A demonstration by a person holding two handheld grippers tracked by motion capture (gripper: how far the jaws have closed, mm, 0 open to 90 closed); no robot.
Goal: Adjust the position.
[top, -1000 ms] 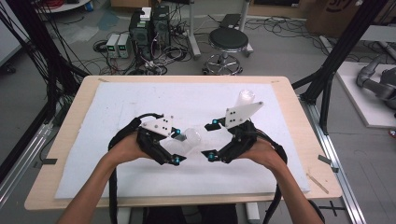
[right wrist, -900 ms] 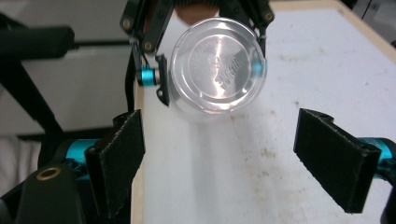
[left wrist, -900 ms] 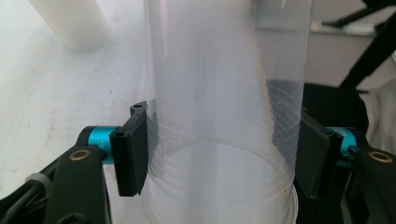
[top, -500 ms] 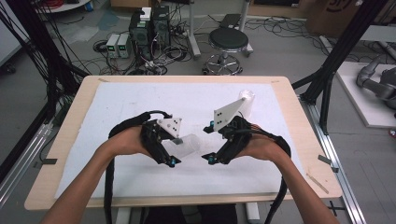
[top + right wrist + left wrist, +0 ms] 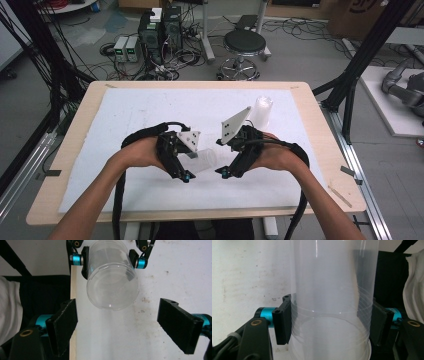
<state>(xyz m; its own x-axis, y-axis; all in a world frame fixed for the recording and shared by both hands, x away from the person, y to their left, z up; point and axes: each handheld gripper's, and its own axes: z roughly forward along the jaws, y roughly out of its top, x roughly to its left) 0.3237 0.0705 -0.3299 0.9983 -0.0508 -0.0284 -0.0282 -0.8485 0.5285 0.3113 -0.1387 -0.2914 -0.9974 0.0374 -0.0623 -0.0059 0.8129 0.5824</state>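
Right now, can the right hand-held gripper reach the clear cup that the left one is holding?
Probably yes. The right hand-held gripper is open and faces the clear cup, which the left hand-held gripper clamps, its bottom end pointing at the open jaws. Nothing lies between them over the white mat.

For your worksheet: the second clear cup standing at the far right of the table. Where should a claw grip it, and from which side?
Grip the upright cup across its side wall, about mid-height, coming in level from the near side. It stands upside down, closed base up, so there is no rim to pinch from above, and the open right claw is nearest.
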